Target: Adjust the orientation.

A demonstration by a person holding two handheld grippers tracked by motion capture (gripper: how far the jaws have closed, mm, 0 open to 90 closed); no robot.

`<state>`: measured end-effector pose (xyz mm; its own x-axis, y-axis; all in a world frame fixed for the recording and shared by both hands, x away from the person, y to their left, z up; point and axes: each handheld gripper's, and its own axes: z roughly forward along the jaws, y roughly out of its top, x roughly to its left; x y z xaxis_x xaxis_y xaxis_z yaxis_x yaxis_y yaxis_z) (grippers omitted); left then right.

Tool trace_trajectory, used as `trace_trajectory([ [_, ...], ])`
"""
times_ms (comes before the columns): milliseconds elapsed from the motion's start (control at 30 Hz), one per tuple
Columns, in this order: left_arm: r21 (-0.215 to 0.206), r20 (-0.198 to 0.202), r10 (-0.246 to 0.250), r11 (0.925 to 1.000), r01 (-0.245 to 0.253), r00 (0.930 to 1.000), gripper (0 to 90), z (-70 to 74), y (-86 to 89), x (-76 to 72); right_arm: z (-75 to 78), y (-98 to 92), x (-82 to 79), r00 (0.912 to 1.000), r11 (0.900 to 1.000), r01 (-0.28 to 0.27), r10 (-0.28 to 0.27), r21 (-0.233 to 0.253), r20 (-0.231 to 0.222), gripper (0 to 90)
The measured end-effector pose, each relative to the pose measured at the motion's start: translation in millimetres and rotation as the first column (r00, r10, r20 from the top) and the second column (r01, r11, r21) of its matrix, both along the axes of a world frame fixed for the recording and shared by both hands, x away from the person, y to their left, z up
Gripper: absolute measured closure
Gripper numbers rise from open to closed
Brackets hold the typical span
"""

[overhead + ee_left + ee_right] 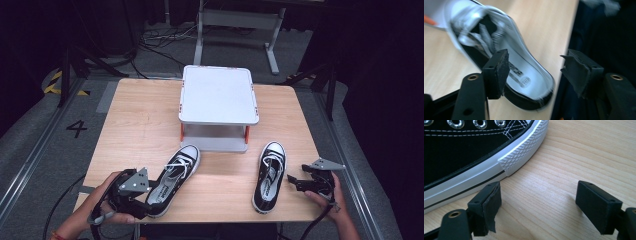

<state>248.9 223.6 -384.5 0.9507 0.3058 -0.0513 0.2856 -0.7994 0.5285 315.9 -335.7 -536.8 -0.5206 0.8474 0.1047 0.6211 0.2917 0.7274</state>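
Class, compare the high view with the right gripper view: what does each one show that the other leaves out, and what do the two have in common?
High view alone: the white two-tier stand, the left shoe with the left hand-held gripper at its heel, both of the person's hands, and the floor with a painted 4.

Right gripper view alone: close detail of the right shoe, namely the ribbed white toe bumper, metal eyelets and white stitching.

Both: the right shoe, the open right hand-held gripper beside it, and the wooden table.
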Motion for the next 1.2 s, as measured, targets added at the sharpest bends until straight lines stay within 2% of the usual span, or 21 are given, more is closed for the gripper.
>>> trace_trajectory([
  [33, 0.000, 0.000, 0.000, 1.0000, 0.000, 1.0000, 37.4, 0.0, 0.0, 0.0, 0.0, 0.1, -0.1, 1.0000, 1.000, 0.001, -0.001, 0.000, 0.000, 21.1],
  [133, 0.125, -0.064, -0.085, 0.9879, 0.093, 0.9943, 39.3, -1.4, -6.4, 2.0, 0.1, 0.5, -0.4, 1.0000, 1.000, 0.004, -0.004, -0.001, 0.000, 21.1],
  [233, 0.160, -0.087, -0.121, 0.9781, 0.133, 0.9888, 43.6, -1.0, -9.0, 2.9, 0.1, 0.5, -0.4, 1.0000, 1.000, 0.004, -0.004, -0.001, 0.000, 21.1],
  [367, 0.263, -0.142, -0.215, 0.9326, 0.247, 0.9661, 47.6, -2.6, -16.8, 9.0, 0.1, 0.6, -0.4, 1.0000, 1.000, 0.004, -0.004, -0.001, 0.000, 21.1],
  [400, 0.297, -0.169, -0.247, 0.9102, 0.289, 0.9541, 50.0, -4.6, -20.0, 12.0, 0.1, 0.8, -0.4, 1.0000, 1.000, 0.003, -0.003, -0.001, -0.001, 21.1],
  [433, 0.297, -0.169, -0.247, 0.9102, 0.289, 0.9541, 51.3, -4.6, -20.0, 12.0, 0.1, 0.8, -0.4, 1.0000, 1.000, 0.003, -0.003, -0.001, -0.001, 21.1],
  [467, 0.329, -0.203, -0.275, 0.8846, 0.330, 0.9397, 53.4, -6.7, -25.7, 16.4, 0.1, 1.2, -0.5, 1.0000, 1.000, 0.003, -0.003, -0.001, 0.000, 21.1],
  [500, 0.329, -0.203, -0.275, 0.8846, 0.330, 0.9397, 54.5, -6.7, -25.7, 16.4, 0.1, 1.2, -0.5, 1.0000, 1.000, 0.003, -0.003, -0.001, 0.000, 21.1],
  [533, 0.350, -0.228, -0.298, 0.8631, 0.364, 0.9268, 55.8, -10.0, -30.5, 19.2, 0.2, 1.5, -0.6, 1.0000, 1.000, 0.002, -0.002, 0.000, -0.001, 21.2],
  [567, 0.350, -0.228, -0.298, 0.8631, 0.364, 0.9268, 56.5, -10.0, -30.5, 19.2, 0.2, 1.5, -0.6, 1.0000, 1.000, 0.002, -0.002, 0.000, -0.001, 21.2],
  [600, 0.377, -0.276, -0.332, 0.8262, 0.419, 0.9023, 57.8, -15.9, -36.6, 22.7, 0.2, 1.6, -0.7, 1.0000, 1.000, 0.002, -0.002, 0.000, -0.001, 21.1],
  [633, 0.377, -0.276, -0.332, 0.8262, 0.419, 0.9023, 59.0, -15.9, -36.6, 22.7, 0.2, 1.6, -0.7, 1.0000, 1.000, 0.002, -0.002, 0.000, -0.001, 21.1],
  [667, 0.394, -0.303, -0.350, 0.8007, 0.451, 0.8863, 60.2, -20.5, -40.9, 24.7, 0.2, 2.0, -0.9, 1.0000, 1.000, 0.002, -0.002, -0.001, 0.000, 21.2],
  [700, 0.394, -0.303, -0.350, 0.8007, 0.451, 0.8863, 61.4, -20.5, -40.9, 24.7, 0.1, 2.0, -0.9, 1.0000, 1.000, 0.000, 0.000, -0.001, 0.002, 21.1],
  [733, 0.404, -0.333, -0.358, 0.7817, 0.475, 0.8724, 65.6, -24.3, -44.5, 28.8, 0.2, 2.1, -1.0, 1.0000, 1.000, 0.000, 0.000, -0.001, 0.001, 21.2],
  [767, 0.415, -0.342, -0.363, 0.7691, 0.486, 0.8666, 70.1, -26.1, -46.4, 30.7, 0.1, 2.1, -1.0, 1.0000, 1.000, -0.001, 0.001, -0.001, 0.002, 21.2],
  [833, 0.417, -0.378, -0.378, 0.7451, 0.520, 0.8450, 75.8, -30.8, -49.0, 32.4, 0.2, 2.2, -1.1, 1.0000, 1.000, -0.001, 0.001, -0.001, 0.002, 21.2],
  [933, 0.416, -0.385, -0.391, 0.7347, 0.536, 0.8357, 79.9, -33.3, -50.2, 31.8, 0.2, 2.3, -1.3, 1.0000, 1.000, -0.001, 0.001, -0.001, 0.002, 21.2],
  [1100, 0.405, -0.377, -0.401, 0.7394, 0.538, 0.8349, 81.0, -33.7, -48.8, 30.9, 0.2, 2.4, -1.3, 1.0000, 1.000, -0.001, 0.001, -0.001, 0.003, 21.3],
  [1133, 0.411, -0.383, -0.405, 0.7302, 0.545, 0.8305, 81.0, -33.2, -49.2, 31.0, 0.2, 2.4, -1.4, 1.0000, 1.000, -0.001, 0.001, -0.001, 0.002, 21.2],
  [1200, 0.405, -0.380, -0.408, 0.7338, 0.545, 0.8305, 80.8, -34.7, -49.5, 30.6, 0.2, 2.4, -1.4, 1.0000, 1.000, -0.001, 0.001, -0.001, 0.002, 21.2],
])
